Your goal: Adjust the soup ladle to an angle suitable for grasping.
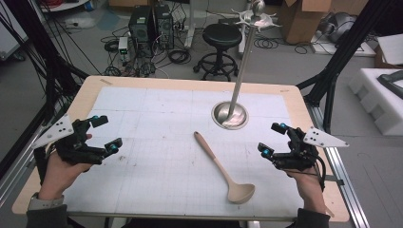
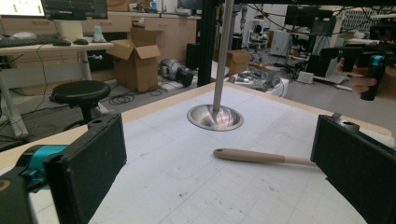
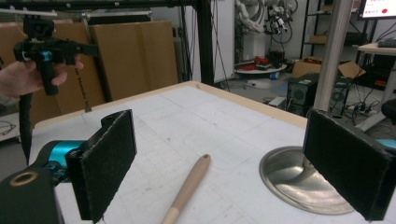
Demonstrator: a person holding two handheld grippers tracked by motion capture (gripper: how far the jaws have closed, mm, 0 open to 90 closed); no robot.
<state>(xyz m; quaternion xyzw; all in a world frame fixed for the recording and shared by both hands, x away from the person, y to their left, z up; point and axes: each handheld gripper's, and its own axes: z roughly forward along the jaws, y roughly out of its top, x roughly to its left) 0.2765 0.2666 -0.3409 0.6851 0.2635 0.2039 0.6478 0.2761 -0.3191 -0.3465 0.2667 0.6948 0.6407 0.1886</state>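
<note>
- Both jaw sets released, empty: left gripper (image 1: pixel 105 133) at 9 o'clock, right gripper (image 1: pixel 273 139) at 3 o'clock
- Beige wooden ladle (image 1: pixel 223 167) lies untouched at centre, near steel pole stand (image 1: pixel 230 115)
- Judged step: pre-grasp; next, either gripper approaches the ladle handle

Even, soft overhead light filled the room. The steel base (image 1: pixel 230 115) carried bright glare, and shadows on the table (image 1: pixel 157 123) were faint. All three pictures looked slightly soft, background detail blurred.

Beige ladle (image 1: pixel 223 167) lying mid-table, metal stand (image 1: pixel 231 115) beyond, left gripper (image 1: pixel 106 133) and right gripper (image 1: pixel 273 138) spread wide, flanking it
</note>
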